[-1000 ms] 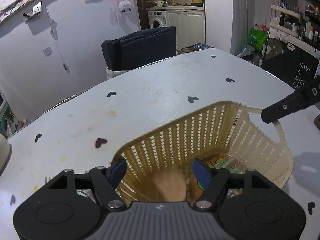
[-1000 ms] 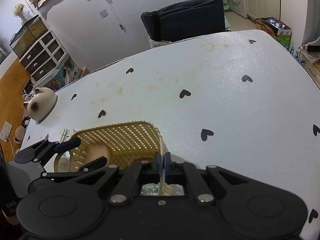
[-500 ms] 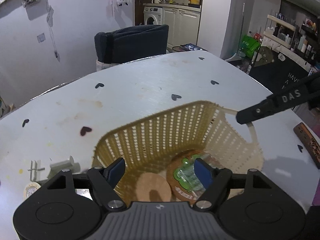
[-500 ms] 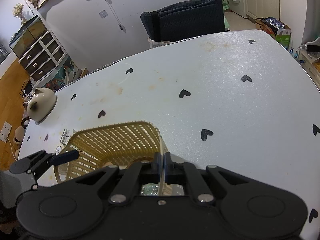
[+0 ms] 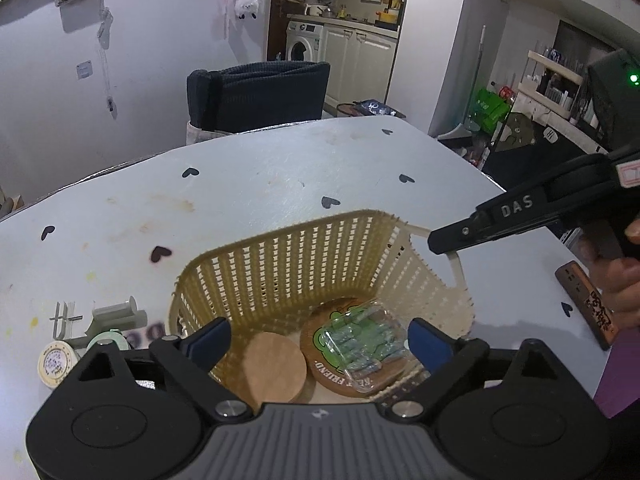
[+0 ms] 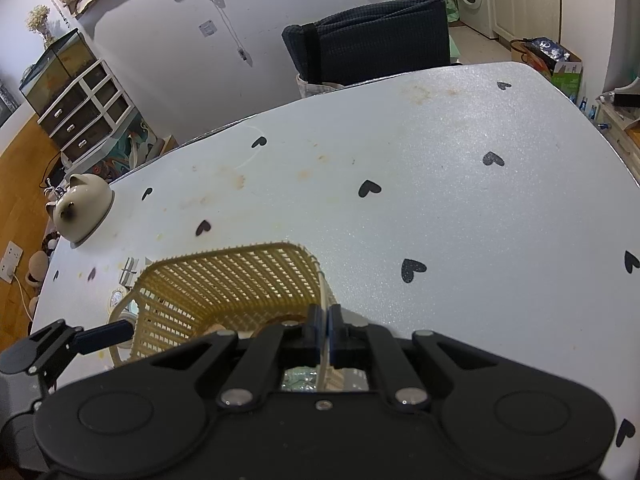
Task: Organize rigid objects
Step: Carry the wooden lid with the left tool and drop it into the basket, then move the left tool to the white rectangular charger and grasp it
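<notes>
A cream lattice basket (image 5: 304, 264) stands on the white table. It holds a plain round wooden coaster (image 5: 272, 368) and a frog-print coaster (image 5: 324, 360), with a clear pack of green pieces (image 5: 360, 344) on the frog one. My left gripper (image 5: 319, 340) hovers over the basket's near side. Its jaws are opening, with nothing gripped between them. My right gripper (image 6: 324, 320) is shut on the basket's thin handle (image 5: 456, 268) at the right rim. Seen from the left wrist, the right gripper (image 5: 440, 240) reaches in from the right. One of the left gripper's fingers (image 6: 112, 329) shows beside the basket (image 6: 224, 280) in the right wrist view.
Left of the basket lie a tape roll (image 5: 56, 364), a grey plastic part (image 5: 116, 312) and a small white rack (image 5: 64, 316). A brown block (image 5: 588, 304) lies at the right, by a person's hand. A cat-shaped ceramic piece (image 6: 82, 208) sits at the table's left edge. A dark chair (image 5: 260, 96) stands behind.
The left gripper has risen and drawn back from the basket, and its jaws stand wider. More of the basket's contents shows. The right gripper has kept still on the handle.
</notes>
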Demonstrator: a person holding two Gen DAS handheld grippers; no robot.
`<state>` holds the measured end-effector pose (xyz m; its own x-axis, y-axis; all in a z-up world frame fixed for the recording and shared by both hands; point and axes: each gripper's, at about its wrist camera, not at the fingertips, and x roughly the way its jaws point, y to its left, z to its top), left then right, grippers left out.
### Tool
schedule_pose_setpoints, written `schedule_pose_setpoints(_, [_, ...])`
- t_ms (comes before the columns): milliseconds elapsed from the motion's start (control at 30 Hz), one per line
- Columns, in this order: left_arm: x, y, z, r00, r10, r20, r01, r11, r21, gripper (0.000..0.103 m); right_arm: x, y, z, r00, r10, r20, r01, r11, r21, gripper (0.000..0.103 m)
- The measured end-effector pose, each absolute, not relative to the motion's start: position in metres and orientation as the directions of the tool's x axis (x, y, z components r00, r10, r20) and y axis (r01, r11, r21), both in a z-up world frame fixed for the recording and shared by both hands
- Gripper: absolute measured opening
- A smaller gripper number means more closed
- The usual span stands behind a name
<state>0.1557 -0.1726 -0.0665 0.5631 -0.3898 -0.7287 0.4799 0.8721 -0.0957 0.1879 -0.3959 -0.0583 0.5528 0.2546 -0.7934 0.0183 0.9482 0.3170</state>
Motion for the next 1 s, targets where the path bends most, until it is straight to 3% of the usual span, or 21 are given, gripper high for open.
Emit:
schedule_pose_setpoints(267, [0.144,-0.166,-0.058,0.578,-0.391,-0.716,0.452,0.884,-0.118,0.103,0.187,-0.396,-0.058,0.555,0.252,-0.793,0.015,0.950,0.313,0.004])
schedule_pose_setpoints(567, [0.131,-0.147,-0.052,0.603,-0.383,-0.700,0.396,0.905,-0.154,0.103,0.186,-0.393,-0.057,0.557,0.241,-0.795,0.004,0.956,0.293,0.004])
schedule_pose_setpoints(1000, [0.125,-0.088,-0.063,0.674,-0.269,-0.688,0.203,0.963,-0.177,0.103,0.183,-0.391,-0.057,0.569,0.234,-0.788,-0.007,0.960,0.280,0.004])
